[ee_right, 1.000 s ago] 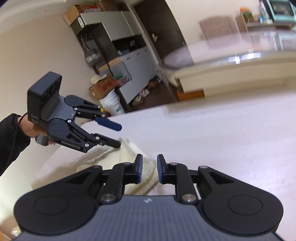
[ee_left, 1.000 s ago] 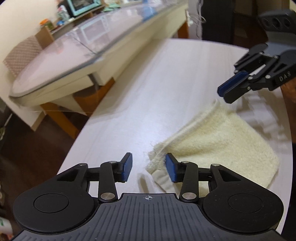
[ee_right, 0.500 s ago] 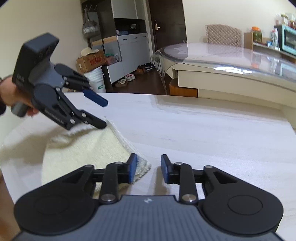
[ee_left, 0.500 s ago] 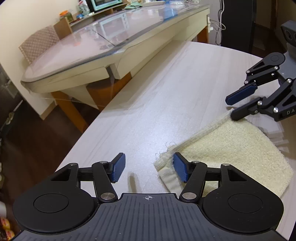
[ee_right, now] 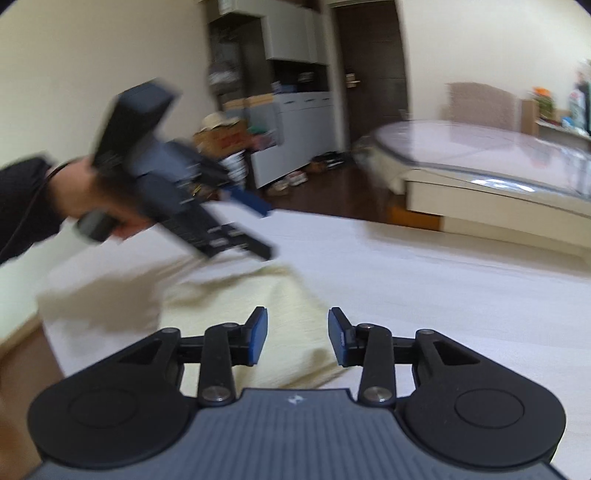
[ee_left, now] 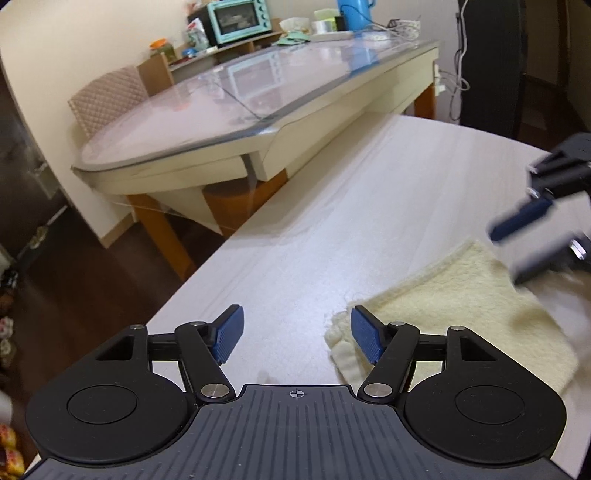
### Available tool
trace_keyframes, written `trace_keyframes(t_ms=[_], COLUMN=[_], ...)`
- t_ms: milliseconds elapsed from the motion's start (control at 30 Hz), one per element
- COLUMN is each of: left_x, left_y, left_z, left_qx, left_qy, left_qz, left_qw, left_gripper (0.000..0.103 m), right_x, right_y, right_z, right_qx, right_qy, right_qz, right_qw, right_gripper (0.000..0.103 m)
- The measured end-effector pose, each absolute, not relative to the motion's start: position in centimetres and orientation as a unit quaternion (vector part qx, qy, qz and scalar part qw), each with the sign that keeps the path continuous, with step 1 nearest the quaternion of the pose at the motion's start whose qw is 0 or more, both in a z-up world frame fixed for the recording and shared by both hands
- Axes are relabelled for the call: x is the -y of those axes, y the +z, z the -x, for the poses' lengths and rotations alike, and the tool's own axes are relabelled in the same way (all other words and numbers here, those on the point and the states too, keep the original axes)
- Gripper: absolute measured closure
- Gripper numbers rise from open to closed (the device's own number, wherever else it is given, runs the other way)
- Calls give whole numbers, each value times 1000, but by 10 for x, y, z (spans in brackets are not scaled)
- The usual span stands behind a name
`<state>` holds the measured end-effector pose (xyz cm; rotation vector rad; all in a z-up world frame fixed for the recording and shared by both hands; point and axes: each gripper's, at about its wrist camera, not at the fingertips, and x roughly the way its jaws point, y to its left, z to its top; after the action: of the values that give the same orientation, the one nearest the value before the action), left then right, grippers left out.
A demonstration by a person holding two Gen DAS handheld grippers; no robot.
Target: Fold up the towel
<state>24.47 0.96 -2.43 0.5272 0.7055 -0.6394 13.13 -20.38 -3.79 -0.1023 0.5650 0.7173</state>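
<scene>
A cream towel [ee_left: 443, 314] lies folded flat on the pale wood-grain table [ee_left: 332, 221]. My left gripper [ee_left: 297, 336] hangs over the towel's near left corner, its jaws opening, with only bare table between them. That corner lies just beside its right pad [ee_left: 365, 339]. Blurred at the right edge, my right gripper [ee_left: 517, 254] hovers above the towel's far corner. In the right wrist view the right gripper [ee_right: 298, 338] has its jaws opening above the towel [ee_right: 258, 295] edge, and the pads are not pressing on it. A hand [ee_right: 103, 199] holds the left gripper [ee_right: 267, 230] just above the towel.
The table's left edge [ee_left: 192, 284] drops to dark floor. Beyond it stands a glass-topped table [ee_left: 258, 92] with a chair [ee_left: 107, 96]. Behind those is a shelf with a teal oven [ee_left: 236, 16]. Cabinets [ee_right: 295, 110] and boxes line the far wall.
Both grippers' jaws have widened. The right gripper has drawn away toward the right edge of the left wrist view and has rolled. The towel stays flat on the table.
</scene>
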Motion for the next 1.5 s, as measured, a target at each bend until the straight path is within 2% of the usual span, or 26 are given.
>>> trace_keyframes(t_ms=[267, 400, 467, 700, 800, 867, 1067, 1500], left_x=[-6, -16, -24, -54, -59, -61, -60, -48], left_y=[-37, -27, -19, -9, -18, -24, -36, -41], left_z=[-254, -243, -232, -172, -146, -139, -123, -96], left_qx=[-336, -322, -314, -308, -307, -309, -306, -302], left_qy=[-281, -269, -261, -242, -224, -214, -202, -208], left_qz=[-257, -240, -229, -198, -201, -193, -174, -138], left_qw=[861, 875, 883, 898, 903, 906, 914, 920], left_gripper=[34, 32, 26, 19, 18, 17, 15, 15], right_x=[184, 190, 199, 214, 198, 181, 160, 211], right_y=[-51, -46, -39, -29, -28, -32, -46, -48], right_z=[-116, -111, -110, -75, -57, -49, -52, -86], right_qx=[-294, -294, -291, -290, -282, -277, -281, -278], right_qy=[368, 368, 367, 362, 366, 365, 343, 286], right_qz=[118, 100, 75, 44, 79, 117, 158, 168], right_qw=[874, 876, 880, 885, 884, 881, 882, 901], right_gripper=[60, 58, 47, 46, 43, 37, 37, 31])
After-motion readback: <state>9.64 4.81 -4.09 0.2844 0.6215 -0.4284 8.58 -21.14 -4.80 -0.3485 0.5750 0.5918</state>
